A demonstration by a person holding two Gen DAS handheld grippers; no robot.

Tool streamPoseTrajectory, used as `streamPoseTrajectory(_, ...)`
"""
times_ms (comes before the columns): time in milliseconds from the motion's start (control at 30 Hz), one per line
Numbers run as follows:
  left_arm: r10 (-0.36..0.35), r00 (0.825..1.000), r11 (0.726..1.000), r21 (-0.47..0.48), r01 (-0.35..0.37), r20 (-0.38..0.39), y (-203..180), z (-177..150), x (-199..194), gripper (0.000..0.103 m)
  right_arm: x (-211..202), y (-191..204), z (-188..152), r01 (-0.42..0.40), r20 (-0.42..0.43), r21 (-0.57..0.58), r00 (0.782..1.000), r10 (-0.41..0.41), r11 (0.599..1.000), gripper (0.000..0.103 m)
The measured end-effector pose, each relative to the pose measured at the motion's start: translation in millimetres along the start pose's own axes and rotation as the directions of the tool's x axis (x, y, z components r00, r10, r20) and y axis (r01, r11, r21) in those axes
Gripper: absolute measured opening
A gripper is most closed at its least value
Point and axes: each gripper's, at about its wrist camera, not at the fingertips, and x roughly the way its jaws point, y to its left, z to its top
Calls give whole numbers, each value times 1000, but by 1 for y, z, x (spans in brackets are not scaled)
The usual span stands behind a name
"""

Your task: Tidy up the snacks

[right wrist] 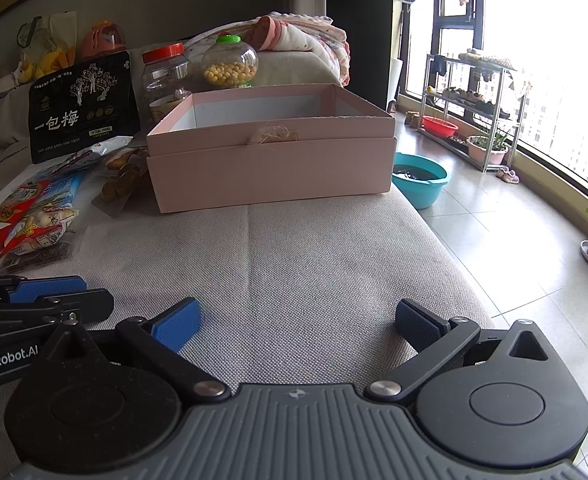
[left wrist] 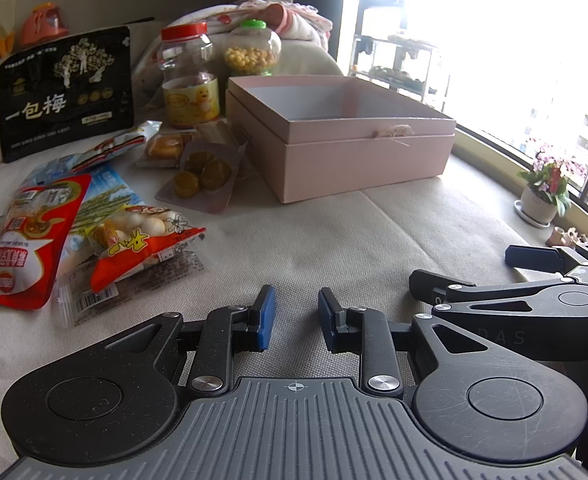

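Bare cushion runs from both grippers at frame bottom up to the pink box, centre frame; nothing stands on that strip. Box top open. Left third blocked: snack packets heaped, black pouch and two jars behind. Left gripper narrowly parted; right gripper spread wide.
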Motion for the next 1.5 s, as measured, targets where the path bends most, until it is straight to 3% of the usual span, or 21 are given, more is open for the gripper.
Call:
streamPoseTrajectory(967, 8, 1000, 1000, 19, -8, -1, -2, -1, 0, 29, 4, 1, 2, -2, -10, 2, 1000, 2, 1000, 103)
streamPoseTrajectory(1333, -20, 1000, 1000, -10, 20, 3, 1, 1, -1, 29, 4, -1, 5, -22, -52, -21, 998, 21, 1000, 103)
streamPoseTrajectory(1500, -38, 999, 999, -29, 39, 8, 5, 1, -2, 29, 7, -3, 13, -48, -110, -42, 993, 43, 998, 103)
